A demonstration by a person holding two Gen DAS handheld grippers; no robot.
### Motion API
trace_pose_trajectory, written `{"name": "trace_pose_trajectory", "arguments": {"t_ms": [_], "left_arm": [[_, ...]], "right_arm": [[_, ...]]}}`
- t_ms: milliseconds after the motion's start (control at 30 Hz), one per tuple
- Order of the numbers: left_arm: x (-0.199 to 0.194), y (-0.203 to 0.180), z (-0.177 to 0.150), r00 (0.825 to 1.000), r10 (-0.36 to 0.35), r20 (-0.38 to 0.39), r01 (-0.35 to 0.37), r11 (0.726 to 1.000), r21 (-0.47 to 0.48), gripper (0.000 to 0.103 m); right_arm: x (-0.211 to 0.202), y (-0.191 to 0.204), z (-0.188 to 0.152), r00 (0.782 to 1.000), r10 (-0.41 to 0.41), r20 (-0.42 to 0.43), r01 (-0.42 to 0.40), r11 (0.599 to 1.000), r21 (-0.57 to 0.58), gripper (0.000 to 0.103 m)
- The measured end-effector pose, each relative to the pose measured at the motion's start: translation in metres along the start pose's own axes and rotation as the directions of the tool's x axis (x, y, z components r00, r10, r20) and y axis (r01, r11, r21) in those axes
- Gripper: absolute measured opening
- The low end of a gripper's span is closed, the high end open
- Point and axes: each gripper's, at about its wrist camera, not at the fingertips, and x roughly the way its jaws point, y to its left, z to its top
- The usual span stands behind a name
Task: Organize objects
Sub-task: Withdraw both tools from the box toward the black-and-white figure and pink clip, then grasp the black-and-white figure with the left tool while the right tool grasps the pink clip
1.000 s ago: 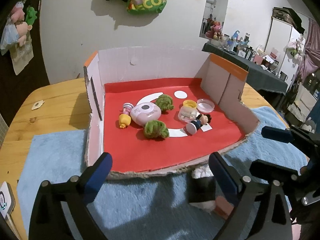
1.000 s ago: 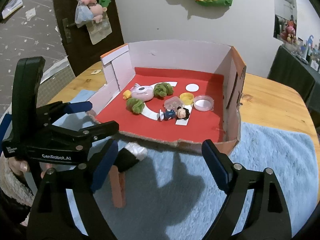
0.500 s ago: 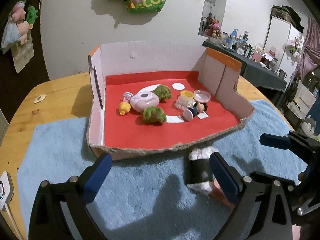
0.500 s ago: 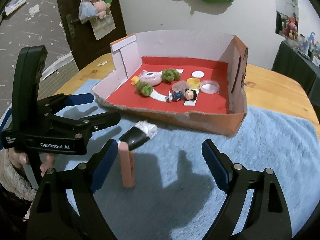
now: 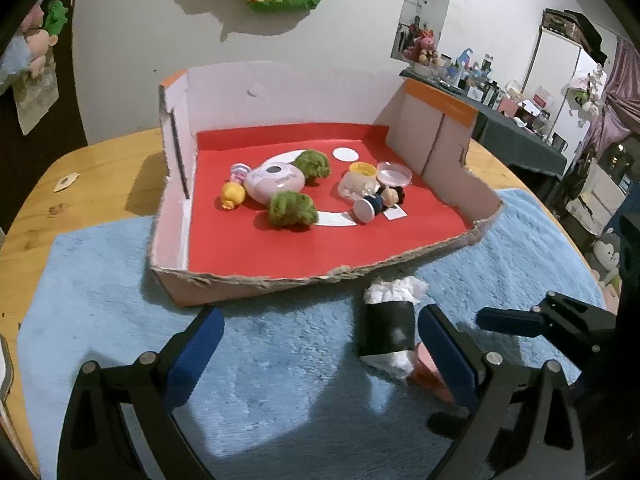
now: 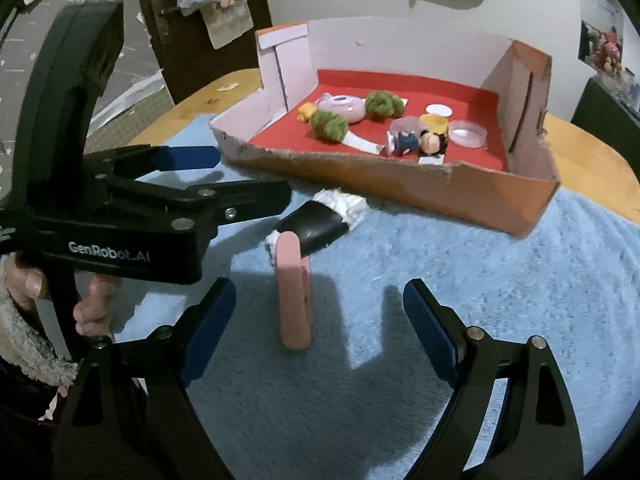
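A black roll toy with white ends (image 5: 387,328) (image 6: 320,222) lies on the blue mat just in front of the cardboard box (image 5: 176,216) (image 6: 400,184). A pink clip-like piece (image 6: 294,296) (image 5: 428,376) stands against the roll's near end. My right gripper (image 6: 320,326) is open, and the pink piece stands in the gap between its fingers, untouched. My left gripper (image 5: 320,352) (image 6: 240,178) is open too; the roll lies just inside its right finger (image 5: 444,352). The box's red floor holds two green fuzzy balls (image 5: 290,208), a pink round gadget (image 5: 274,180), a small doll (image 5: 380,200) and other small items.
The blue mat (image 5: 280,380) (image 6: 500,280) covers the near part of a wooden table (image 5: 100,168). A hand with a fleecy cuff (image 6: 92,308) holds the left gripper. A white device (image 5: 4,364) lies at the mat's left edge. A cluttered counter (image 5: 500,92) stands far right.
Both cameras have drawn back from the box and sunk toward the mat. The roll and the pink piece now show in full, and the right gripper's fingers have come down around the pink piece.
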Motion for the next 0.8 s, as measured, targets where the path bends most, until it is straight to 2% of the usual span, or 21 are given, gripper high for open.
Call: {"name": "trace_pose_trajectory", "arguments": {"t_ms": [133, 267, 467, 567, 633, 700, 800], "left_arm": [[0.007, -0.007, 0.0, 1.0, -0.016, -0.023, 0.016, 1.0, 0.019, 0.098], [0.015, -0.013, 0.002, 0.999, -0.018, -0.04, 0.02, 0.999, 0.033, 0.098], [0.028, -0.015, 0.005, 0.996, -0.051, -0.079, 0.052, 0.998, 0.017, 0.09], [0.031, -0.015, 0.005, 0.995, -0.06, -0.086, 0.061, 0.998, 0.015, 0.081], [0.033, -0.014, 0.005, 0.994, -0.053, -0.093, 0.055, 0.998, 0.018, 0.077], [0.034, -0.012, 0.004, 0.993, -0.06, -0.1, 0.062, 0.998, 0.018, 0.077], [0.033, -0.014, 0.002, 0.994, -0.054, -0.098, 0.058, 0.998, 0.038, 0.074]], "right_arm": [[0.009, 0.0, -0.003, 1.0, -0.026, -0.012, 0.026, 1.0, -0.007, 0.086], [0.008, -0.008, -0.005, 0.994, -0.112, -0.002, 0.112, 0.994, -0.012, 0.086], [-0.003, -0.029, -0.009, 0.988, -0.153, -0.001, 0.153, 0.988, 0.018, 0.086], [-0.006, -0.028, -0.009, 0.99, -0.141, 0.007, 0.141, 0.99, 0.008, 0.086], [-0.007, -0.02, -0.01, 0.995, -0.102, 0.014, 0.102, 0.994, -0.033, 0.086], [-0.006, -0.011, -0.01, 0.996, -0.084, 0.013, 0.084, 0.994, -0.069, 0.086], [0.001, 0.0, -0.008, 0.998, -0.061, 0.009, 0.062, 0.991, -0.119, 0.075]]}}
